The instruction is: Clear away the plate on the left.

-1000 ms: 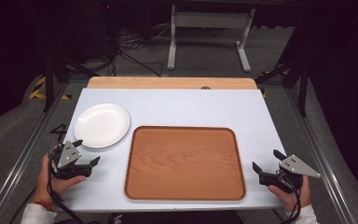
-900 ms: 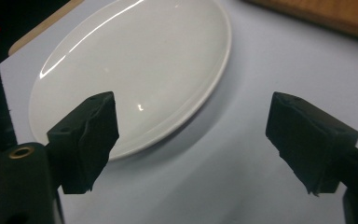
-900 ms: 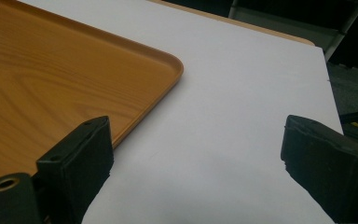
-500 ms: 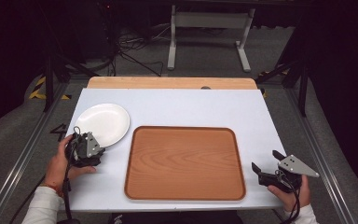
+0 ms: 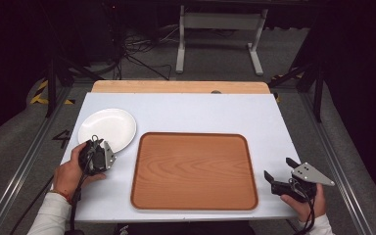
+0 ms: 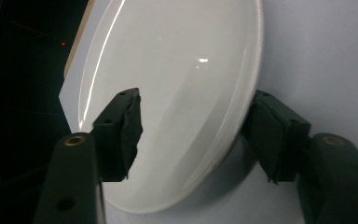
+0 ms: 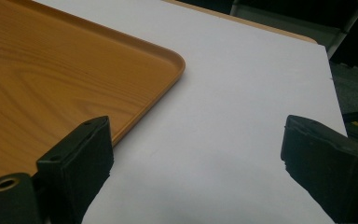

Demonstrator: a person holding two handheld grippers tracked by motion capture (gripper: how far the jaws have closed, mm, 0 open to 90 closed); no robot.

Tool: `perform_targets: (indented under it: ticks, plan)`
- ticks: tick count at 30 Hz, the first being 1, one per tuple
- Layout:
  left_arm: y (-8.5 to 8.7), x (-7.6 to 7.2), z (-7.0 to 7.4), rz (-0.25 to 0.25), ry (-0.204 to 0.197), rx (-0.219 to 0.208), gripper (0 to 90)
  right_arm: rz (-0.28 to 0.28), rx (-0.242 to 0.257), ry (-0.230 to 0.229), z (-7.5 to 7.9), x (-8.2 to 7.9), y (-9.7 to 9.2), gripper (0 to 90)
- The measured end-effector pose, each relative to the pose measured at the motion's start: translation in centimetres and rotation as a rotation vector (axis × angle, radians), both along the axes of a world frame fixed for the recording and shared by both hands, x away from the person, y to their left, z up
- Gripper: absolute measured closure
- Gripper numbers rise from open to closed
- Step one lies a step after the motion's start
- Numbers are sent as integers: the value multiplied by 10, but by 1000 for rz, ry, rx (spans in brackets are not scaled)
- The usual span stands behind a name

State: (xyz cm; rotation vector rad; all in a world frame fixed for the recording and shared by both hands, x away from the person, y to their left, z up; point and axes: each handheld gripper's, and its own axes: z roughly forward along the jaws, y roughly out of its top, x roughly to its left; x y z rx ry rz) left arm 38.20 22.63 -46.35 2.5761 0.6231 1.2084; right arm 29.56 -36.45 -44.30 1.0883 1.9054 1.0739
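A white plate (image 5: 107,128) lies at the left of the white table, and in the left gripper view the plate (image 6: 177,70) looms large. My left gripper (image 5: 110,153) is at the plate's near rim, held by a hand. Its jaws have just been closing, and the left gripper (image 6: 196,107) now has the rim between them: one pad over the plate's face, the other outside the rim, neither clearly pressing. A wooden tray (image 5: 193,171) lies bare in the middle. My right gripper (image 5: 278,169) stands open by the tray's right side, and the right gripper (image 7: 198,135) has only bare table between its jaws.
The tray's corner (image 7: 172,56) lies close to the left of the right gripper. A wooden strip (image 5: 176,86) runs along the table's far edge. Beyond it are a metal stand (image 5: 220,22) and cables on a dark floor. The white table (image 5: 200,110) is bare behind the tray.
The left hand has carried its gripper right and forward from the table's left edge to the plate's near rim, and the jaws have narrowed around that rim. The right gripper has stayed put.
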Motion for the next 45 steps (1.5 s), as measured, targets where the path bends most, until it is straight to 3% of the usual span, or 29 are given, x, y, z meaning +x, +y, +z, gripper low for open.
perform_targets:
  ticks: [9, 14, 19, 25, 28, 31, 32, 36, 45]
  plan:
    - [-4, -4, -3, -43, 54, 18, 767, -1, -2, 1, 0, 0, 0, 98]
    - [-10, -4, -3, -51, 44, 76, 795, 2, -6, -1, 0, 0, 0, 98]
    - [-22, -6, -4, -64, 10, 194, 832, -2, -15, -2, 1, 0, 1, 97]
    - [-28, -5, 4, -73, -40, 230, 869, 6, -21, 0, 0, -1, 3, 98]
    - [-27, -3, 6, -75, -47, 190, 873, 3, -17, 1, 0, 0, 2, 98]
    - [-26, -4, 11, -79, -76, 185, 875, 3, -16, 1, 0, 0, 2, 98]
    - [-25, -5, 12, -72, -74, 145, 875, 2, -18, 1, 0, 0, 2, 98]
    - [-25, -7, 16, -82, -91, 123, 875, 2, -13, -1, 0, 0, 1, 98]
    - [-33, -15, 28, -95, -143, 114, 874, -3, -13, 3, 0, 0, 1, 98]
